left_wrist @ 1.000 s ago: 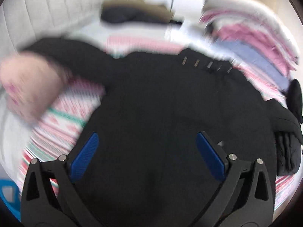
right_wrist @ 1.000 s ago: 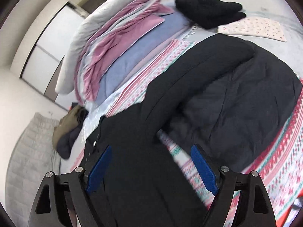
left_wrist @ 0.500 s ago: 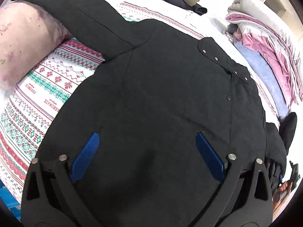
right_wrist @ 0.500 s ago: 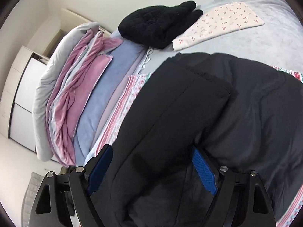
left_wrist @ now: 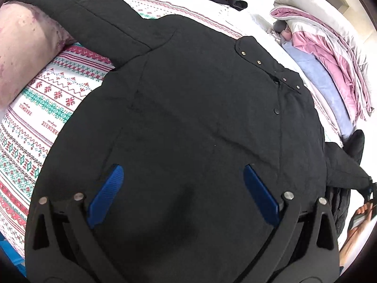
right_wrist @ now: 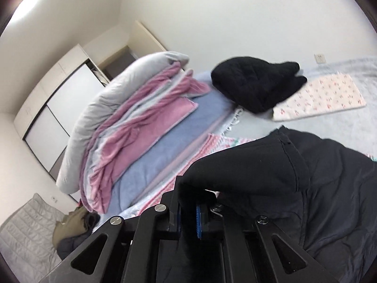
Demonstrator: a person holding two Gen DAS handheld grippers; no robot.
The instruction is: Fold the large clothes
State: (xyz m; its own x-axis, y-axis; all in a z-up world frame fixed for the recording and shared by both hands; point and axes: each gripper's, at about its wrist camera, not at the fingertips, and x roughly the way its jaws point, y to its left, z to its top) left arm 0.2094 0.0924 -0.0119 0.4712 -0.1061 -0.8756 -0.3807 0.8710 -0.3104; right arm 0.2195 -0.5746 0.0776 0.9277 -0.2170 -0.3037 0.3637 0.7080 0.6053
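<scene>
- Right gripper (right_wrist: pixel 188 210): jaws just closed, pinching the coat (left_wrist: pixel 188 118) sleeve (right_wrist: pixel 247 165); a thin bite may slip.
- Left gripper (left_wrist: pixel 181 193): fingers spread, holding nothing; the unpinned coat could drag.

Left wrist steeply down, right near level, sharing black jacket (left_wrist: pixel 188 118)

Black padded jacket (left_wrist: pixel 188 108) spread flat on bed, one sleeve (right_wrist: pixel 247 165) lifted.

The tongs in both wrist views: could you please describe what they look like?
Both tongs, left and right, have black angular frames with triangular cut-outs and round silver pivot pins. Each finger carries a ribbed blue pad. No cables, markings or sleeves show.
</scene>
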